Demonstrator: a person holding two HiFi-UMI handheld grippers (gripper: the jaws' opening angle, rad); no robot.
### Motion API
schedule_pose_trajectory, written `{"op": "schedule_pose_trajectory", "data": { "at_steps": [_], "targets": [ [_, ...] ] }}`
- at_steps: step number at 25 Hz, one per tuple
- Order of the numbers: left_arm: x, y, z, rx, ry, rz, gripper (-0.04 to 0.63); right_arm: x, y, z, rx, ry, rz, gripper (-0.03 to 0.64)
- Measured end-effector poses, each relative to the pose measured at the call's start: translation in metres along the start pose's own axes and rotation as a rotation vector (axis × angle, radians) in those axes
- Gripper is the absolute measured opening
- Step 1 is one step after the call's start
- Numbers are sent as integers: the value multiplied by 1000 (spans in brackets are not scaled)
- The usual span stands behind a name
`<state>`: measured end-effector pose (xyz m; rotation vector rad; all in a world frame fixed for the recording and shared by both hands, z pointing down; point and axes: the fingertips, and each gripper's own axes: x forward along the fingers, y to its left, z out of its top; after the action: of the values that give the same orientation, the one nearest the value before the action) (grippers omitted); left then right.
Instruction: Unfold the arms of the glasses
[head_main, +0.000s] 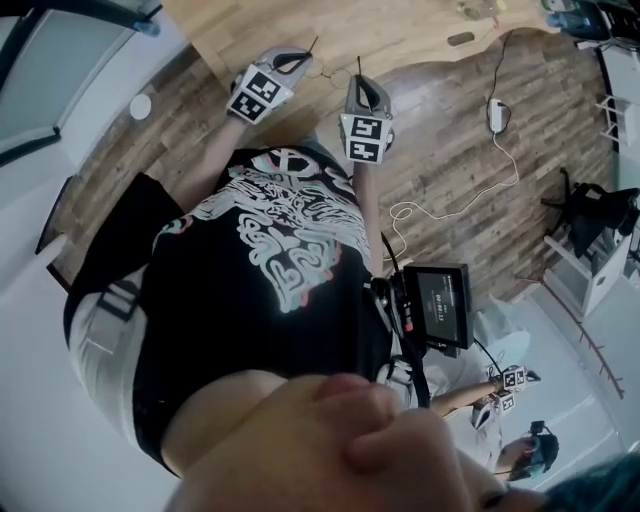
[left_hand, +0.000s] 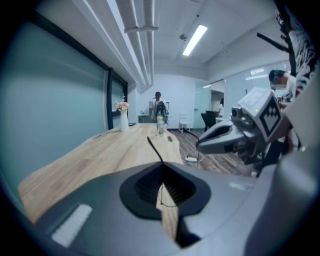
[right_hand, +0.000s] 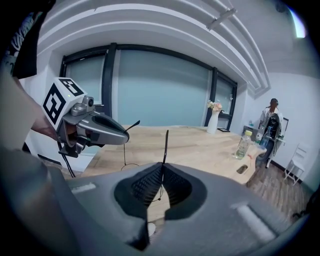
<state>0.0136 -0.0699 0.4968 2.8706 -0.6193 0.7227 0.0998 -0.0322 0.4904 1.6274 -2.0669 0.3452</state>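
Note:
No glasses show in any view. My left gripper and right gripper are held side by side in front of the person's chest, above the floor at the near edge of the wooden table. Both are shut. A thin black strip sticks out between the left gripper's closed jaws, and a fine wire loop hangs below it. The right gripper shows a similar strip and wire. Each gripper appears in the other's view: the right gripper and the left gripper.
The long table carries a bottle and a vase of flowers at its far end, where a person stands. A white adapter with cable lies on the wood floor. Another pair of marker-cube grippers shows at lower right.

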Motion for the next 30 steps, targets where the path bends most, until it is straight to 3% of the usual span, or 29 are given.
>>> {"op": "schedule_pose_trajectory", "data": {
  "at_steps": [6, 13, 18, 26, 30],
  "targets": [
    [6, -3, 4, 64, 18, -27, -9, 0, -4, -3, 28, -4, -20, 3],
    [4, -4, 2, 62, 28, -49, -9, -2, -1, -2, 33, -5, -29, 3],
    [5, -6, 5, 170, 39, -60, -9, -1, 4, -1, 36, -4, -36, 3],
    [-3, -2, 7, 132, 20, -67, -9, -6, 8, 4, -3, 7, -68, 3],
    [-6, -10, 7, 153, 21, -72, -9, -11, 9, 4, -16, 13, -86, 3]
  ]
}}
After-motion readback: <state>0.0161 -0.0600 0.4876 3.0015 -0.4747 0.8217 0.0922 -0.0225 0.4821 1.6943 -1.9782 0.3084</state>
